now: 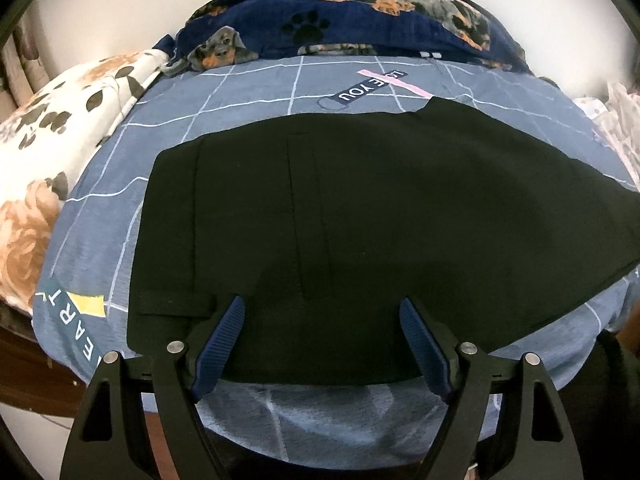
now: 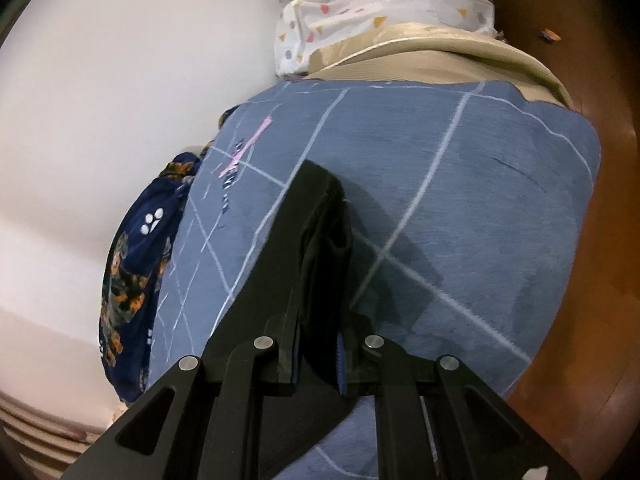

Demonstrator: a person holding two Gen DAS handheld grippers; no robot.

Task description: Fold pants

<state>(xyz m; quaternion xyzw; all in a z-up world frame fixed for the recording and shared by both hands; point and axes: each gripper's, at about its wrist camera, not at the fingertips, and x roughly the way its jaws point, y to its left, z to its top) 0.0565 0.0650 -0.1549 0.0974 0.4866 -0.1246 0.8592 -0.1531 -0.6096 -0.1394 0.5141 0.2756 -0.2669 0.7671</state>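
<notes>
Black pants on bed, right claw gripping one end.

Left claw (image 1: 322,320) released, blue pads spread wide over the near hem of the pants (image 1: 360,216), which lie flat on the blue grid bedsheet (image 1: 248,92). Right claw (image 2: 320,344) clenched on a bunched fold of the pants (image 2: 316,224), fabric running up toward 12 o'clock. Navy dog-print blanket (image 1: 360,12) at 12 o'clock in the left view, floral pillow (image 1: 60,128) at 9 o'clock.
</notes>
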